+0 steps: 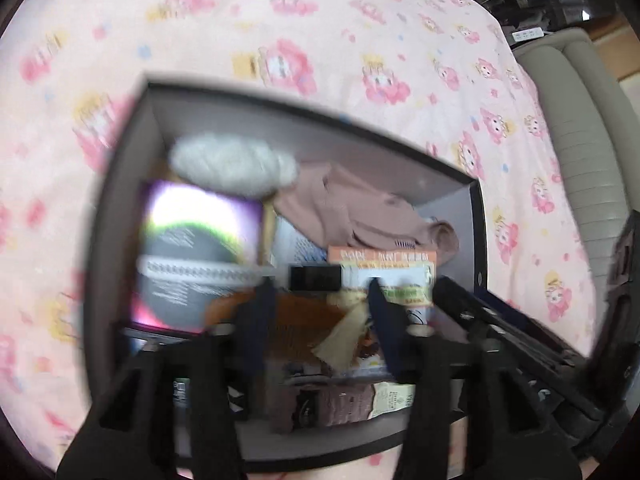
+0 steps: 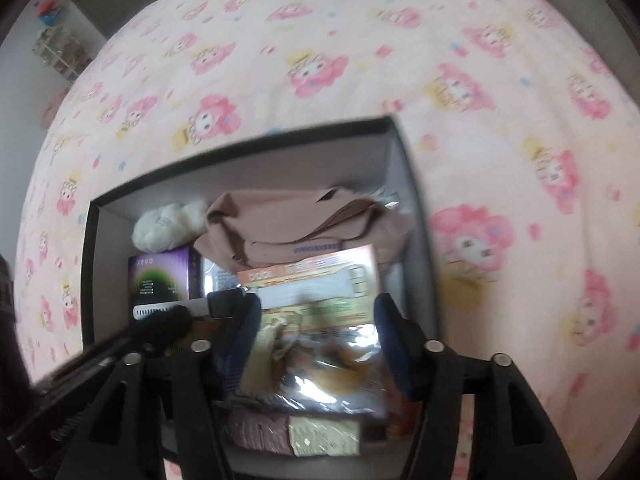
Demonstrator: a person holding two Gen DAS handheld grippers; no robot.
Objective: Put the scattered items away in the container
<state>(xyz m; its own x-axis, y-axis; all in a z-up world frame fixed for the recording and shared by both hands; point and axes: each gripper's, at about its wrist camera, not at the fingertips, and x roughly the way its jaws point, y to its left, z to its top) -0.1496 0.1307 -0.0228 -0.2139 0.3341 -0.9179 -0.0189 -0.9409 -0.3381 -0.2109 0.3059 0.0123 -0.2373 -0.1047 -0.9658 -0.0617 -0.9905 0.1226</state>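
hanging over the box (image 1: 120, 184) on the pink bed sheet (image 1: 320, 32), both grippers point down into it. the left gripper (image 1: 320, 300) is open with nothing between its fingers, and so is the right gripper (image 2: 316, 312). the things lie packed in the box: a white fluffy ball (image 2: 168, 224), a brown cloth (image 2: 288, 220), a purple box (image 2: 164, 276), an orange card (image 2: 312, 276) and a shiny bag (image 2: 320, 372). the shiny bag sits right under the right gripper, its long side running across. no stray things show on the sheet, so i think the job is nearly done.
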